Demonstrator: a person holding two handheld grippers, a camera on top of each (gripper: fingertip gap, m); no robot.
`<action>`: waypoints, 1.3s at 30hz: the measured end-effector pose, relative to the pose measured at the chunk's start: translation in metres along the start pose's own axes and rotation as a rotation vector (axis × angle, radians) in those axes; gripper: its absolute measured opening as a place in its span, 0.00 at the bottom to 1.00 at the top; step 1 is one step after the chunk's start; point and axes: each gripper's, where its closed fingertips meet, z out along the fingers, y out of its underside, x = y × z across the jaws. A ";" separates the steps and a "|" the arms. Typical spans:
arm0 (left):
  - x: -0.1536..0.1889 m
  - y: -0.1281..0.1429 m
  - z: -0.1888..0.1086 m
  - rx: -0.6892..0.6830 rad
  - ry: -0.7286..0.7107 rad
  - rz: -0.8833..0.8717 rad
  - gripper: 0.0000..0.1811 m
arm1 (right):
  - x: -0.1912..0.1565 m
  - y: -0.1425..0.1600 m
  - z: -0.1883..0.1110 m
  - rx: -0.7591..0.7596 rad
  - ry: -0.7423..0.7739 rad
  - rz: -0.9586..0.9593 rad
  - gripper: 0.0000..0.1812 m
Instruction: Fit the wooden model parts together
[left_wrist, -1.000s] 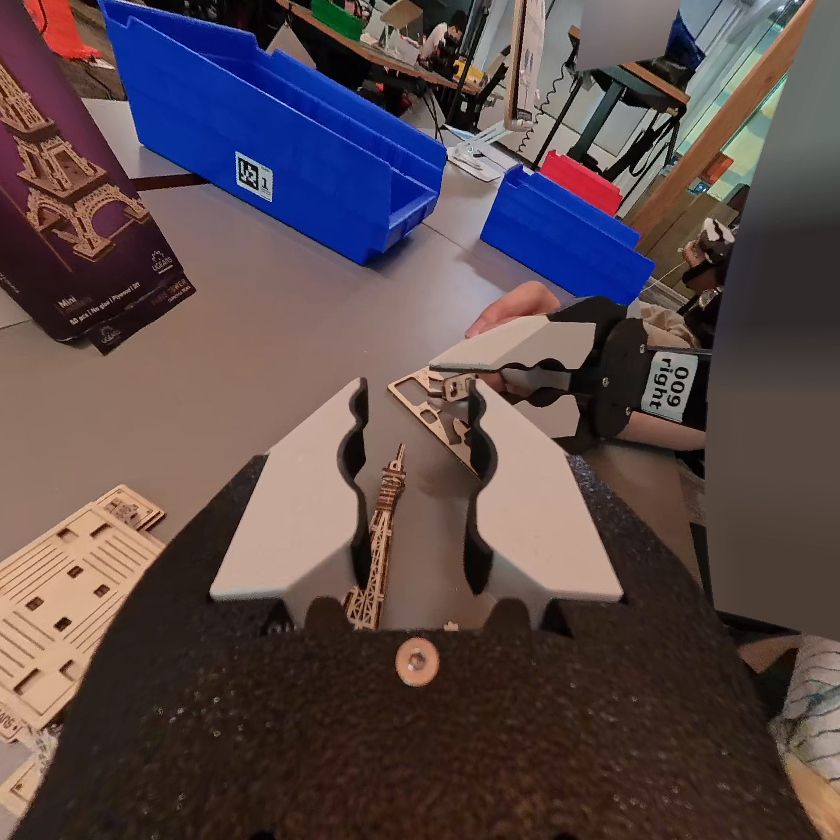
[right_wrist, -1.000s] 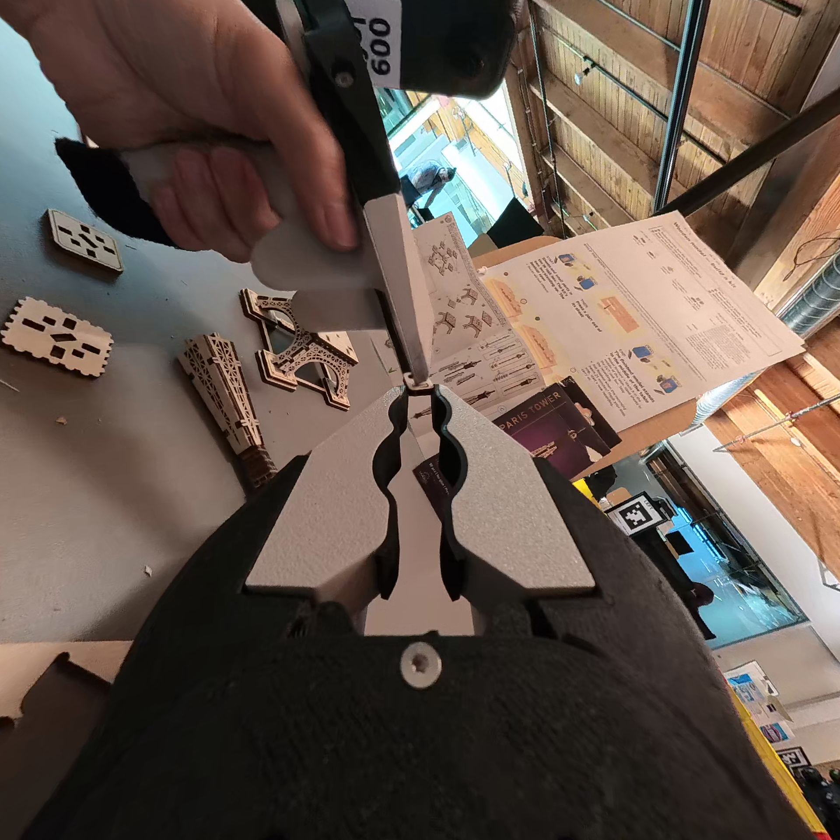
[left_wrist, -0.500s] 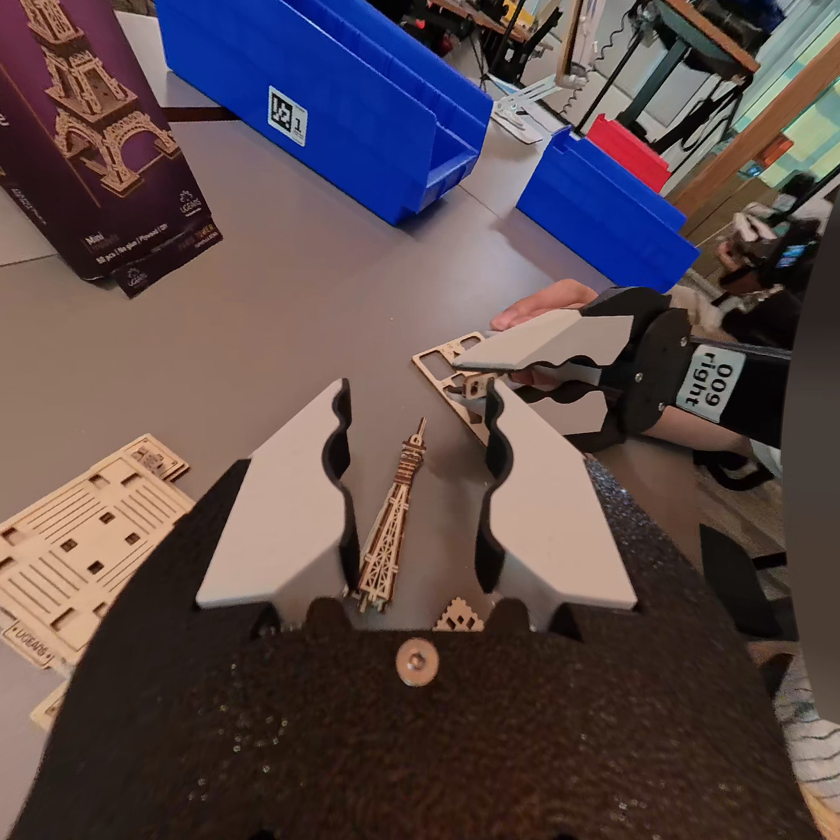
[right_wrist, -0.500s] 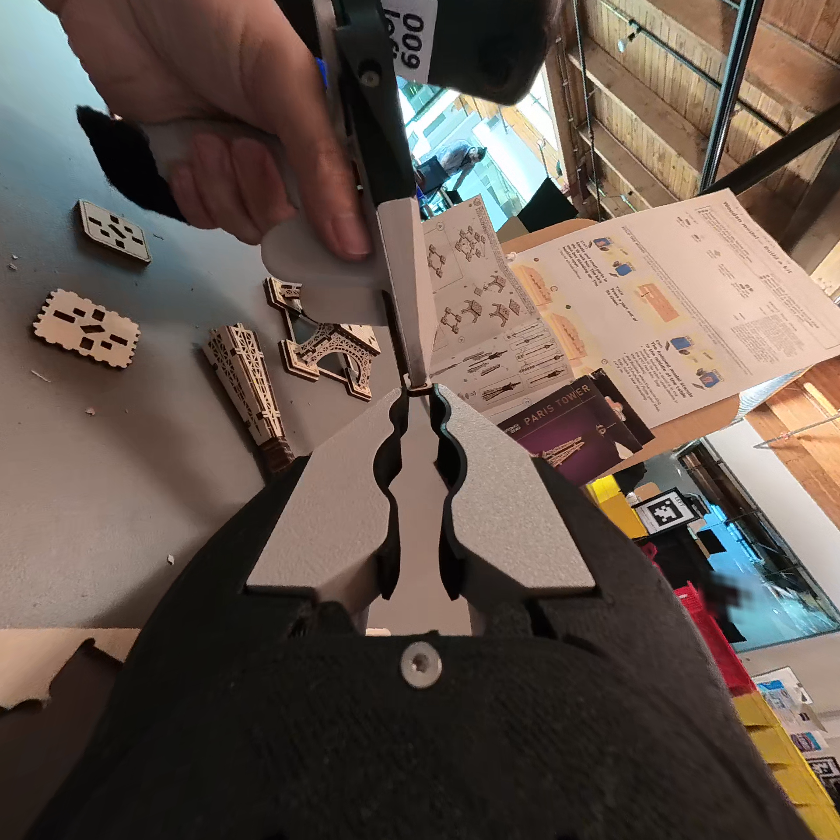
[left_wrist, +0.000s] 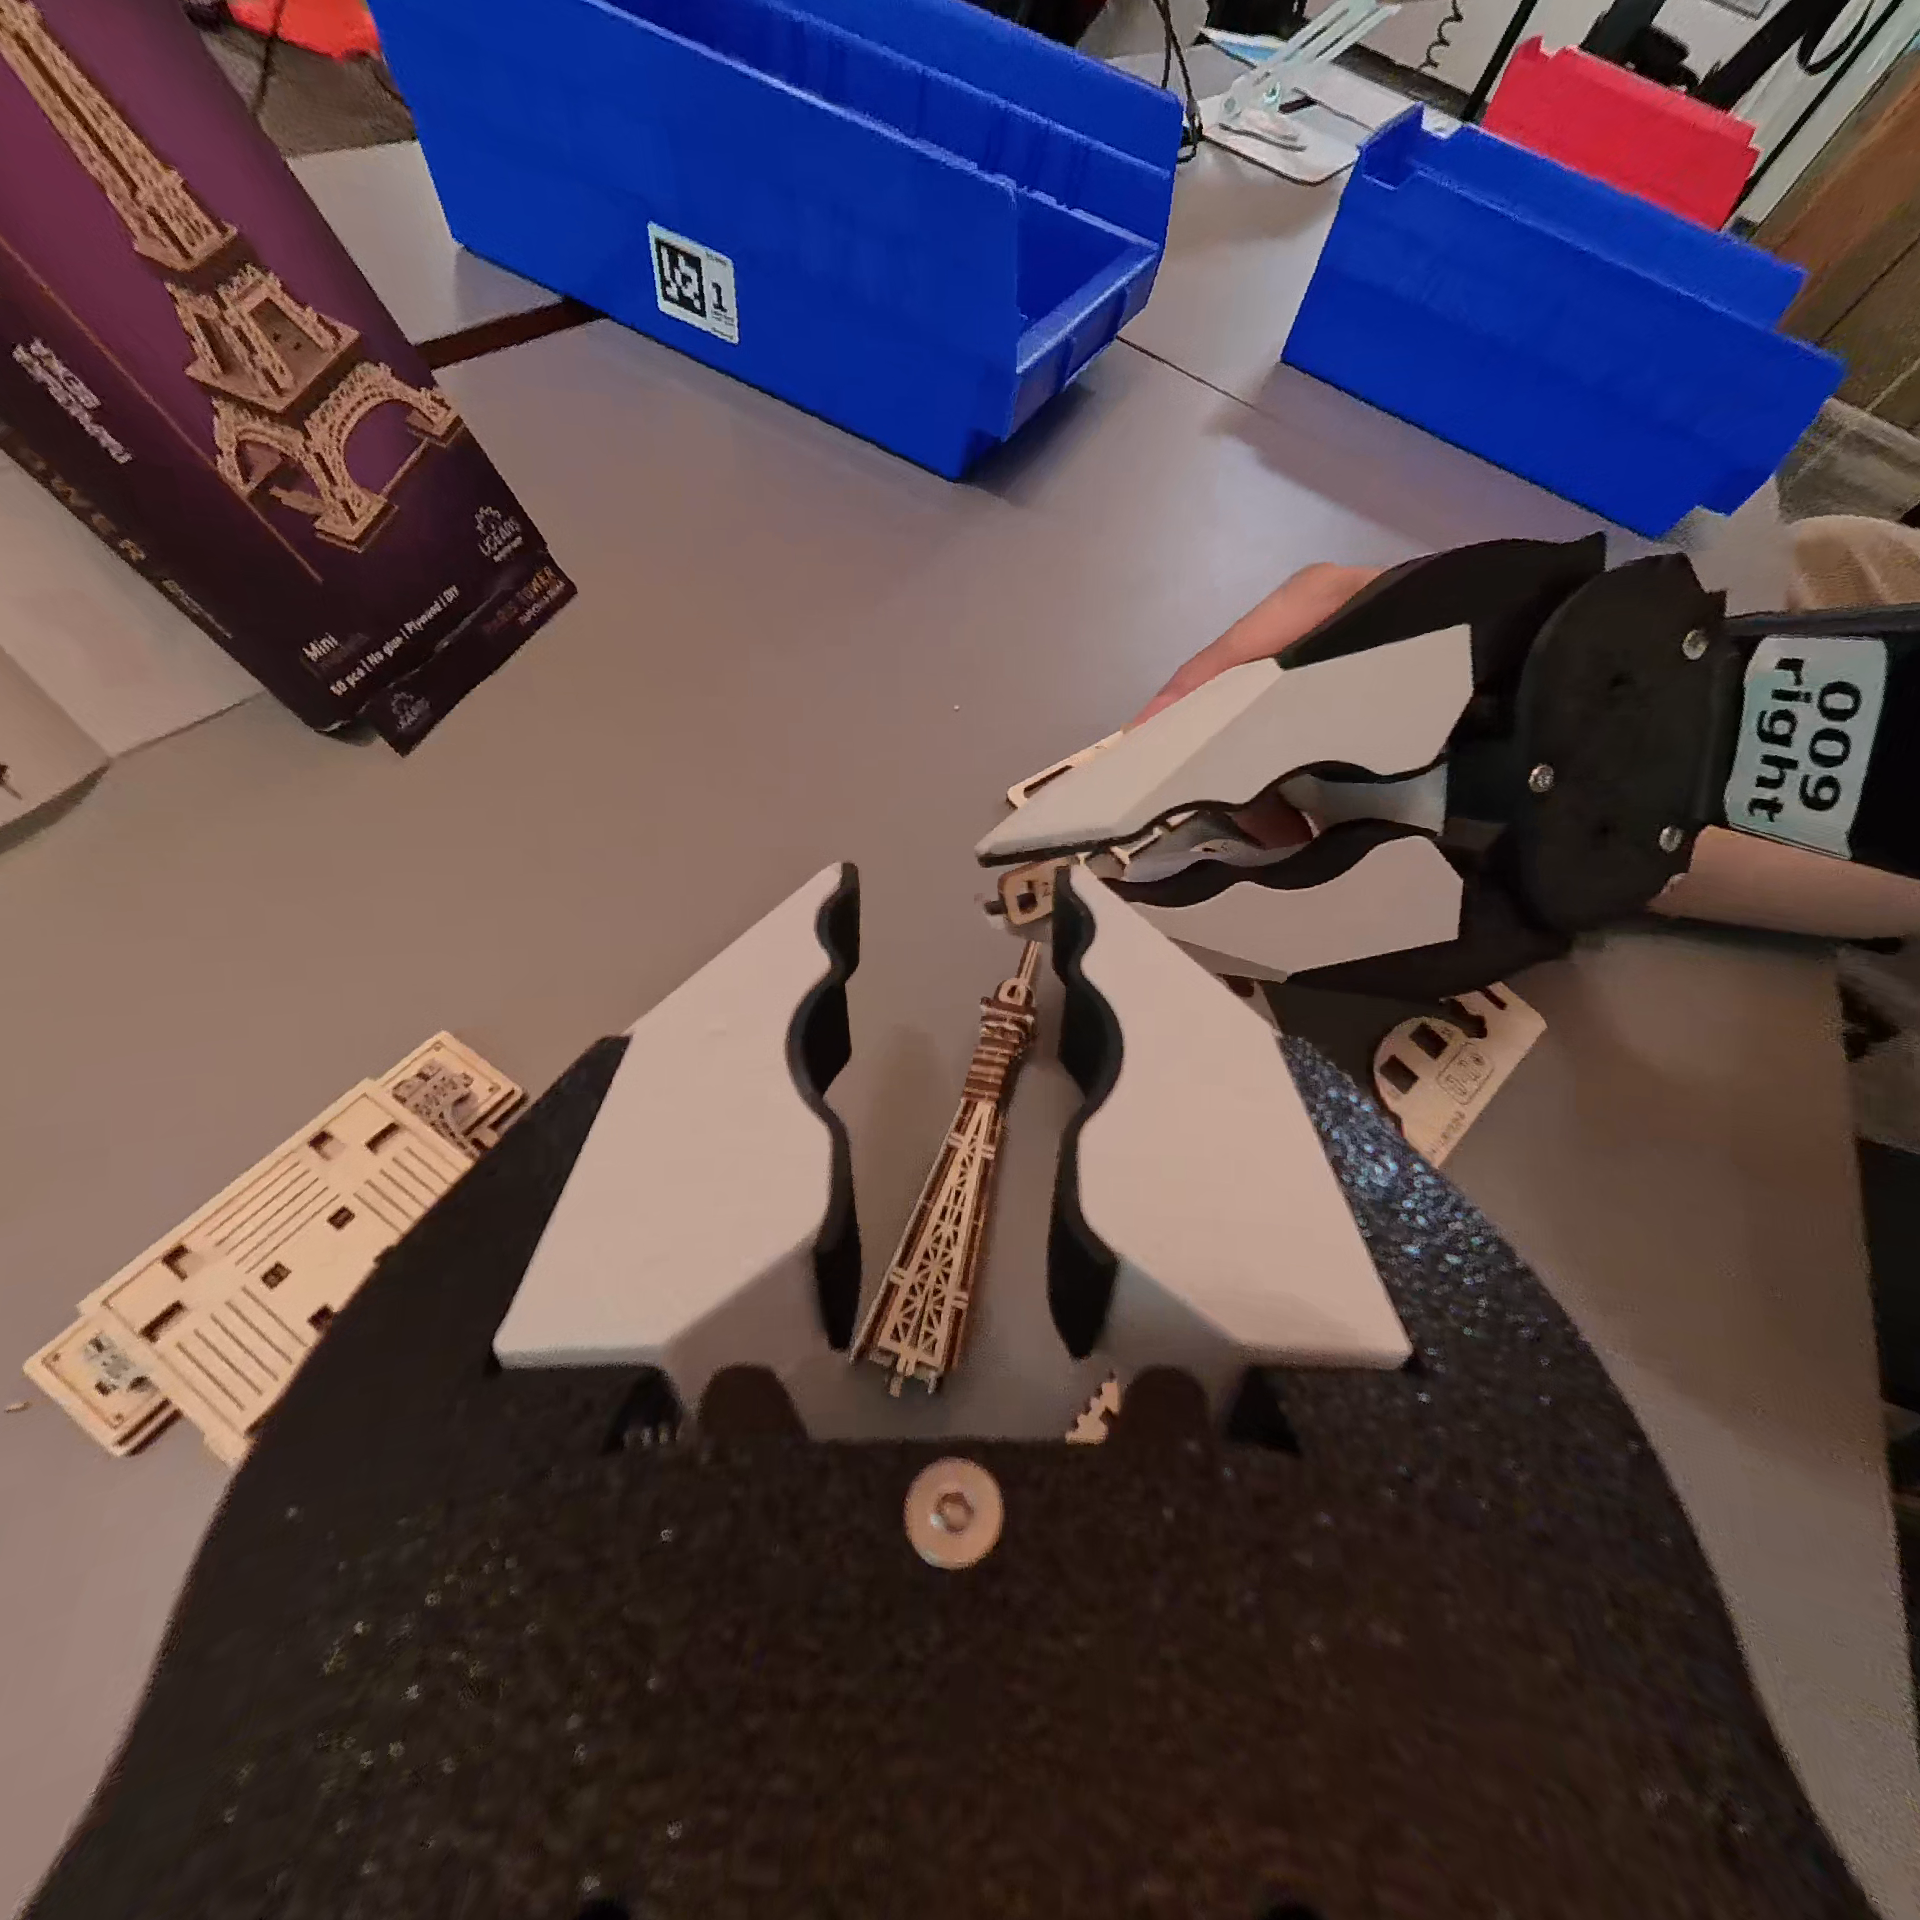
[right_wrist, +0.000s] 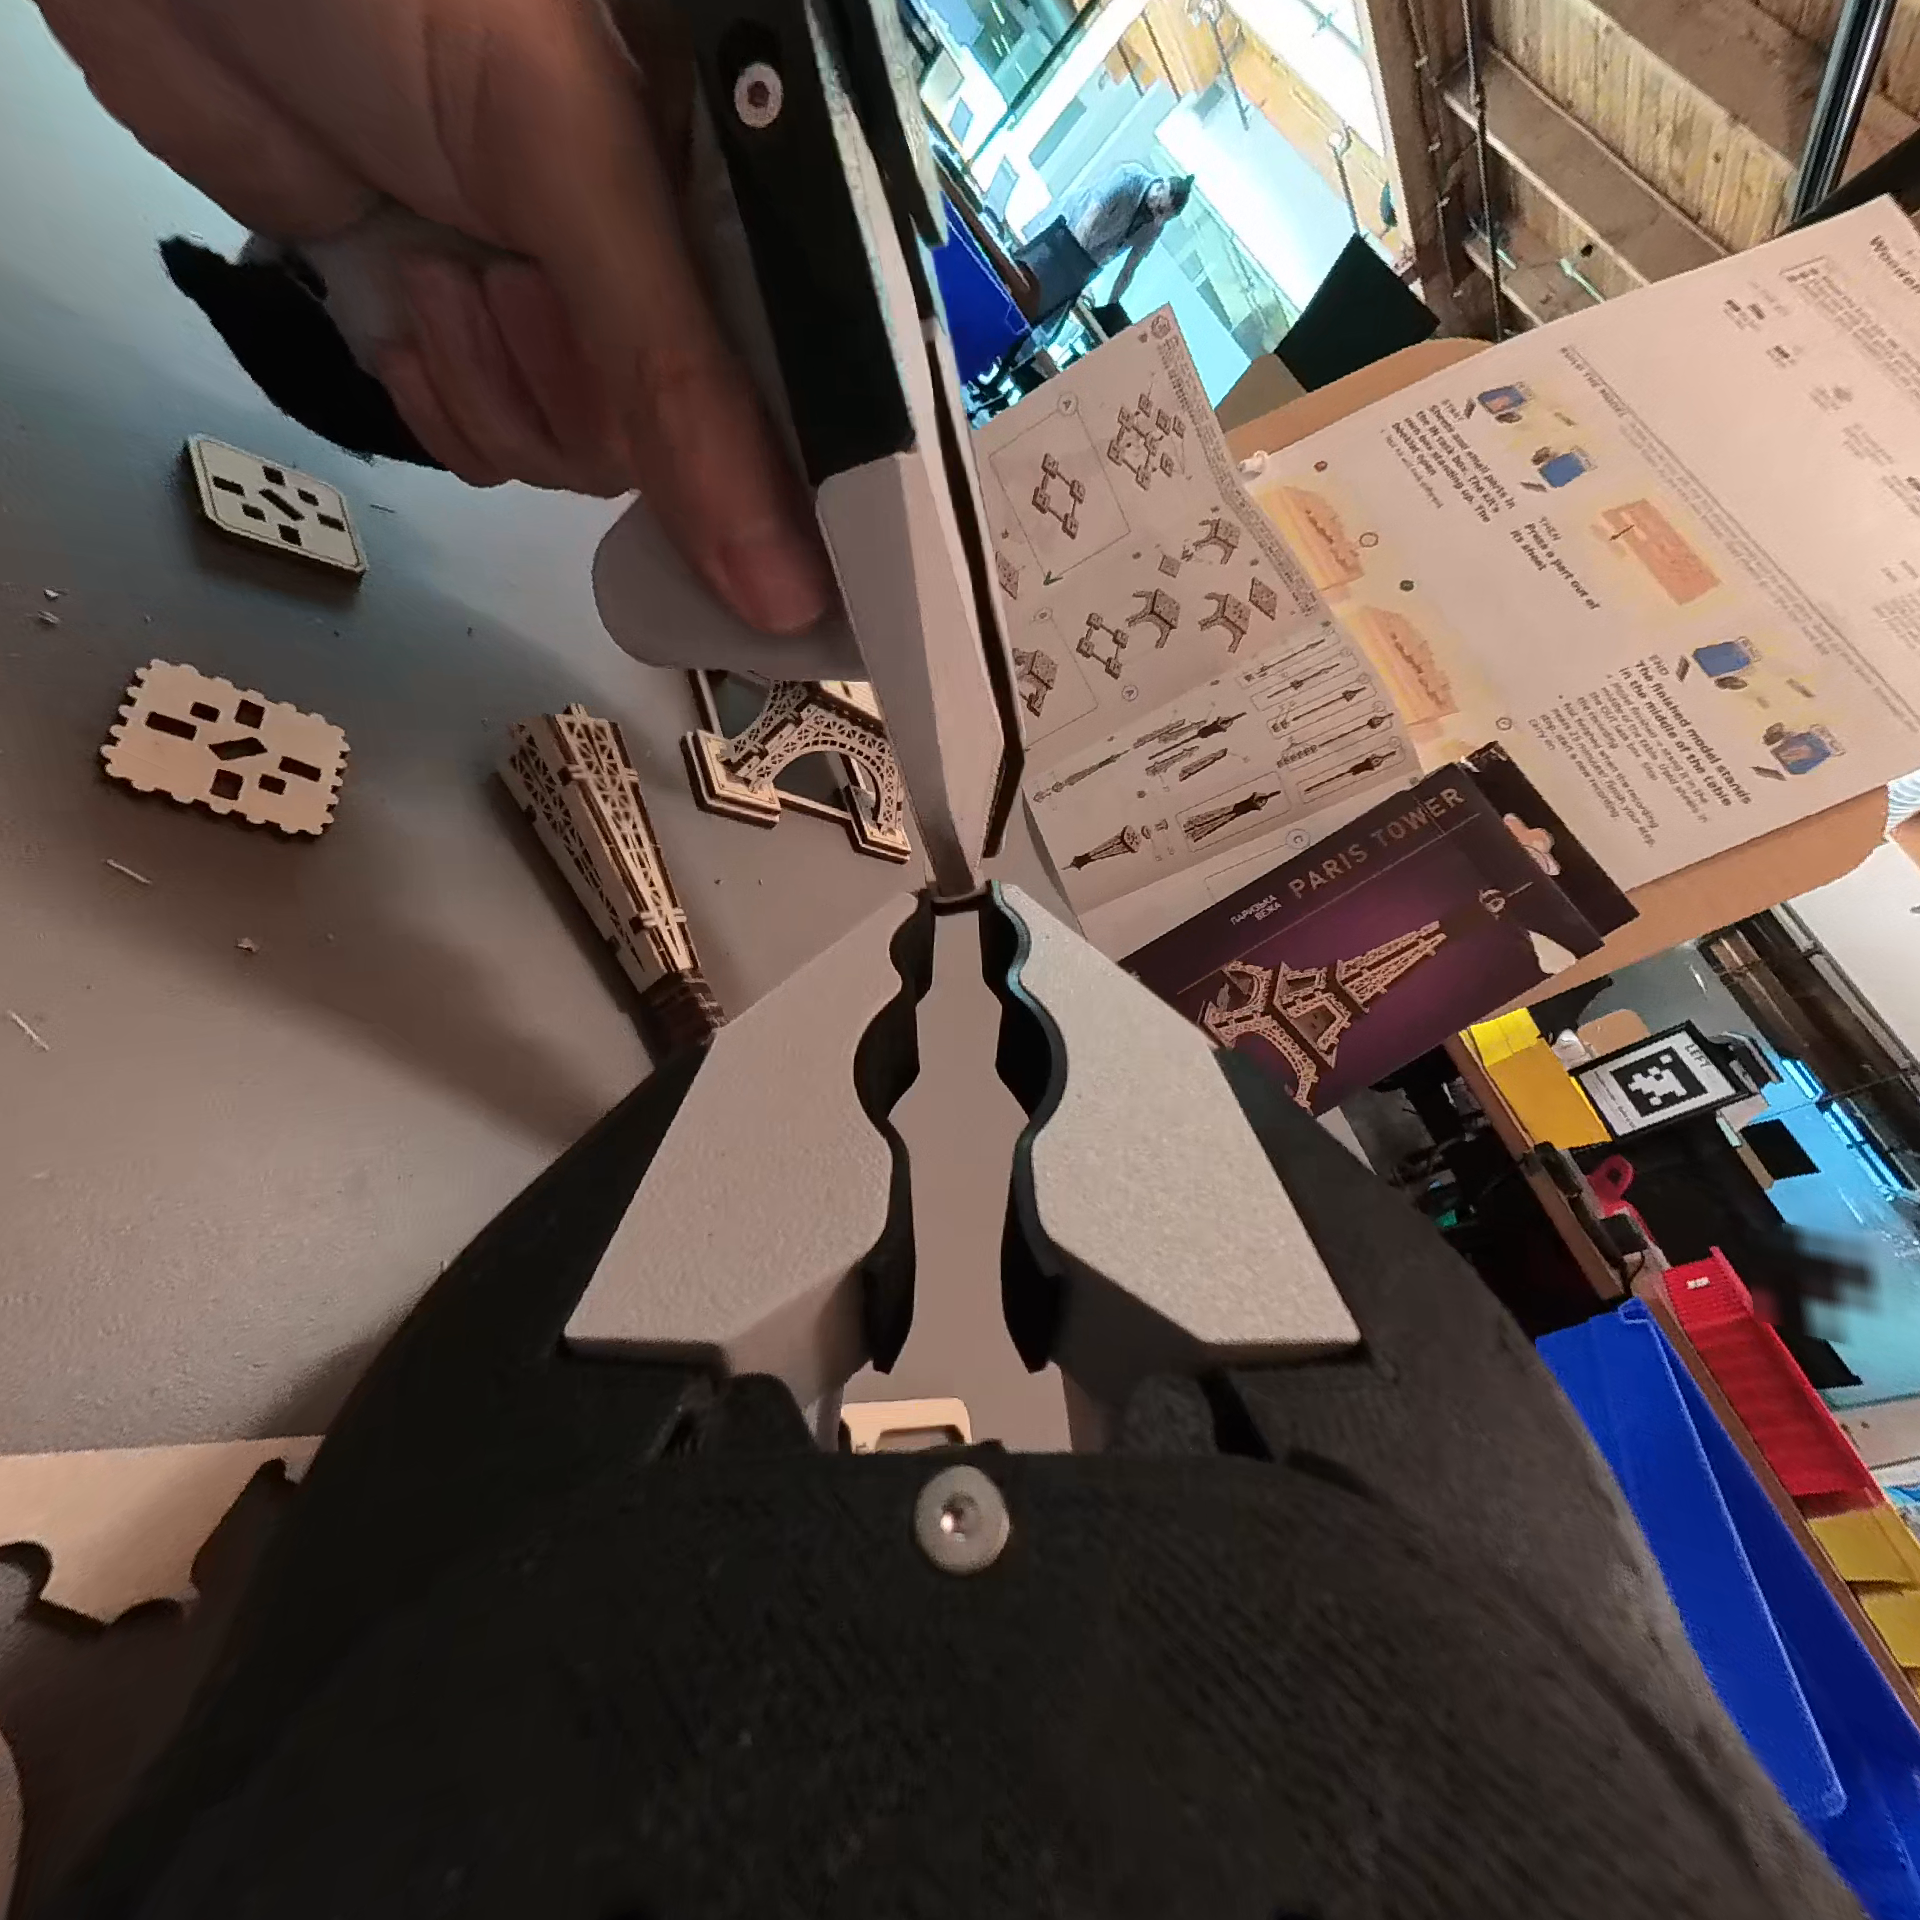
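A thin wooden spire (left_wrist: 956, 1174) lies flat on the grey table (left_wrist: 675, 727), between the fingers of my left gripper (left_wrist: 956, 894), which is open and not touching it. My right gripper (left_wrist: 1013, 868) comes in from the right, shut on a flat wooden part (left_wrist: 1023, 899) right at my left gripper's right fingertip. In the right wrist view my right gripper (right_wrist: 954, 904) pinches that part's edge and the left gripper (right_wrist: 966, 842) shows edge-on above it. A lattice tower section (right_wrist: 603, 821) and an arched tower base (right_wrist: 800, 758) lie beyond.
Two blue bins (left_wrist: 831, 208) (left_wrist: 1538, 343) stand at the back, a purple model box (left_wrist: 229, 364) at the far left. Cut-out wooden sheets (left_wrist: 260, 1247) lie left of my left gripper. Two square wooden plates (right_wrist: 223, 748) (right_wrist: 275, 504) and instruction sheets (right_wrist: 1143, 623) lie farther off. Less than 4 cm separates the two grippers' tips.
My left gripper has shifted so the spire lies more centrally between its open fingers, and it sits closer to the right gripper. The right gripper stays shut on its part.
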 end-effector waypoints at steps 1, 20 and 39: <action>0.000 -0.002 0.000 0.010 -0.010 0.017 0.19 | 0.001 0.000 0.000 0.003 0.006 -0.007 0.03; 0.026 -0.014 -0.012 0.108 0.054 0.408 0.17 | 0.016 -0.002 -0.013 0.156 -0.078 0.127 0.04; 0.038 -0.012 -0.008 0.152 0.135 0.401 0.09 | 0.008 -0.023 -0.024 0.229 -0.122 0.088 0.04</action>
